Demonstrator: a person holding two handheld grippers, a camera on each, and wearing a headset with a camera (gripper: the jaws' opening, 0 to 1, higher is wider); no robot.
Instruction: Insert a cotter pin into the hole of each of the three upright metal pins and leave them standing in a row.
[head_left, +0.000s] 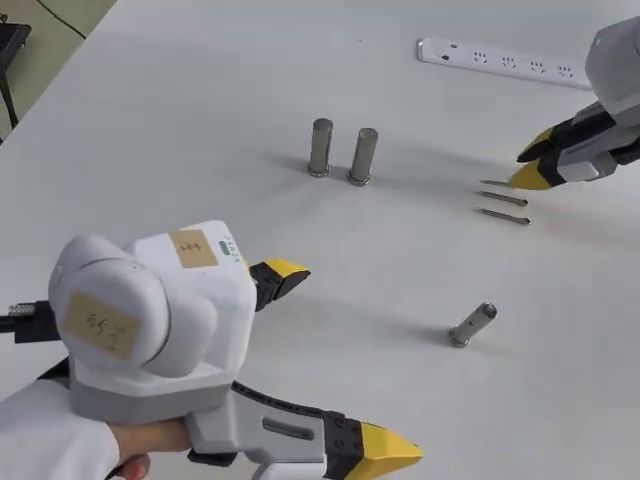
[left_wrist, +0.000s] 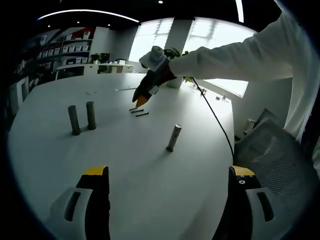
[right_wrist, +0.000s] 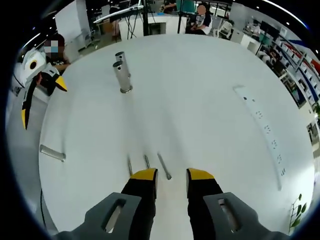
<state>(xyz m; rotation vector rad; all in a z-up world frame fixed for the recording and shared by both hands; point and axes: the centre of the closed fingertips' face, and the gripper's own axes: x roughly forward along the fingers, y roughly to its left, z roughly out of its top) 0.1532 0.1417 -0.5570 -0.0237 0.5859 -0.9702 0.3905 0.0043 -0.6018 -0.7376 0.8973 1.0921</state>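
The right claw (right_wrist: 170, 175), slightly apart and empty, hovered just beside three cotter pins (right_wrist: 146, 161) on the counter (head_left: 200, 150), probably needing to drop and pinch one; the left claw (left_wrist: 168, 171) gaped empty, with the toppled pin (head_left: 473, 324) and two upright pins (head_left: 363, 155) beyond.

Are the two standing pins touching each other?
Apart. The head view shows bare table between the left standing pin and the right standing pin, bases included.

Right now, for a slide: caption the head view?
Right gripper hovers by three cotter pins; two upright pins, one fallen pin; left gripper open.
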